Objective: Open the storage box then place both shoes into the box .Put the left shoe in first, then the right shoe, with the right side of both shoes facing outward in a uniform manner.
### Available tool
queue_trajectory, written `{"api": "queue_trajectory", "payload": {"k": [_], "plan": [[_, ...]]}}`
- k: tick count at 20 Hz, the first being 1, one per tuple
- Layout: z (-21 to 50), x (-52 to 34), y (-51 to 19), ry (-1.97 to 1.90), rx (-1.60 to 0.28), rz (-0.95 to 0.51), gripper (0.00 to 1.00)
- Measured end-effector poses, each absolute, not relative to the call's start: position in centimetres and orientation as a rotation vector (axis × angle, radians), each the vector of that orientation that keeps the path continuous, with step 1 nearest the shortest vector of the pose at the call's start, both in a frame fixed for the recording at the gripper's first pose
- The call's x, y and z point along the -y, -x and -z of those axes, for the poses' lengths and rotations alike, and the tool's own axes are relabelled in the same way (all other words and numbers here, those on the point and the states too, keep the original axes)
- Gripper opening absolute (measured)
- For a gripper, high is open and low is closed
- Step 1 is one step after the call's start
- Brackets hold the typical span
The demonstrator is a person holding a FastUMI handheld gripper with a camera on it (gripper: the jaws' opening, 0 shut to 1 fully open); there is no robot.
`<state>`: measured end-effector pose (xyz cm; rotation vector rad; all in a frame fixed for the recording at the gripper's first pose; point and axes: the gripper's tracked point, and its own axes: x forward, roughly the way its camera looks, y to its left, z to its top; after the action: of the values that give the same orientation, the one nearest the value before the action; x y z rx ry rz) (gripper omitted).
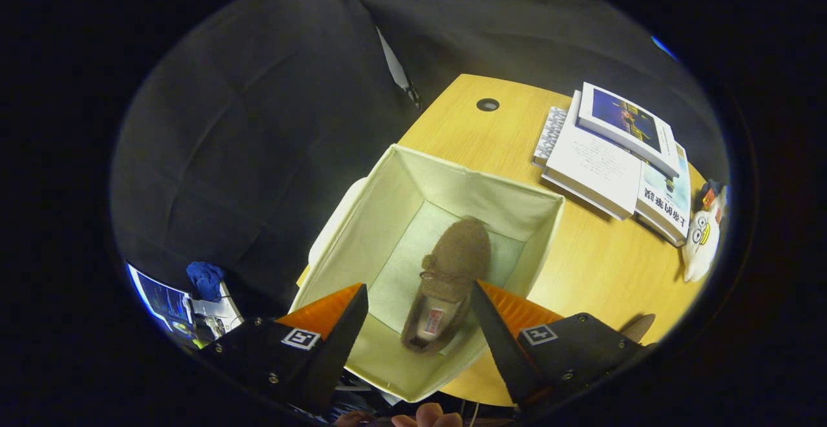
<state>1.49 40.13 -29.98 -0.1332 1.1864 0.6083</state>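
The tool (420,301) hangs with its two fingers (342,323) spread wide apart, gripping nothing, pointing steeply downward. Fingertips of a hand (426,417) show just below it.

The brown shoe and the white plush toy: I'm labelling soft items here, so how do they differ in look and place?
The brown shoe is fuzzy, plain brown and lies on the floor of the open storage box, showing between the open gripper fingers. The white plush toy is pale with yellow and orange details and lies out on the wooden table, beside the stack of books, well beyond the fingers. Both look soft, and nothing grips either.
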Motion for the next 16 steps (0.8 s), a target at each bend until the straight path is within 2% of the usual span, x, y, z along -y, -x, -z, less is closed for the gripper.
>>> {"api": "queue_trajectory", "payload": {"k": [8, 16], "plan": [[25.2, -34.0, -2.1, 0.066, -1.126, -0.594, 0.97], [25.2, -21.9, -1.3, 0.082, -1.078, -0.434, 0.98]]}}
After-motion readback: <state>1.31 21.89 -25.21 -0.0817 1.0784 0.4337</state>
